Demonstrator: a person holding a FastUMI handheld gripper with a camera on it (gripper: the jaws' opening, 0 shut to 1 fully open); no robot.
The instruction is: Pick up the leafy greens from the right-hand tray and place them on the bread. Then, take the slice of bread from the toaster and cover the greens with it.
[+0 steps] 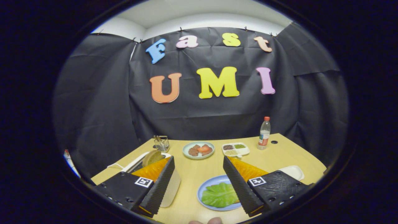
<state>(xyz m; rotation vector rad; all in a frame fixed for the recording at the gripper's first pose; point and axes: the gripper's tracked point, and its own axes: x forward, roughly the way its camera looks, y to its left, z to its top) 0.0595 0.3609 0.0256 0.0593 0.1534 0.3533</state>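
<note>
My gripper (198,160) is open and holds nothing, its fingers spread wide above the wooden table (192,174). A leafy green (219,194) lies flat on a blue plate (203,188), low between the fingers and partly under the right finger (239,183). A thin brown edge shows under the leaf beside that finger. At the left, a white toaster (134,163) stands behind the left finger (160,183). A round slice of bread (151,157) sticks up out of its slot.
Beyond the fingers sit a pale plate of meat and tomato (199,150), a divided white tray of seeds (235,149), a plastic bottle (264,133) and a wire holder (161,143). A white tray (293,171) lies behind the right finger. A person's fingertips (205,221) show at the near edge.
</note>
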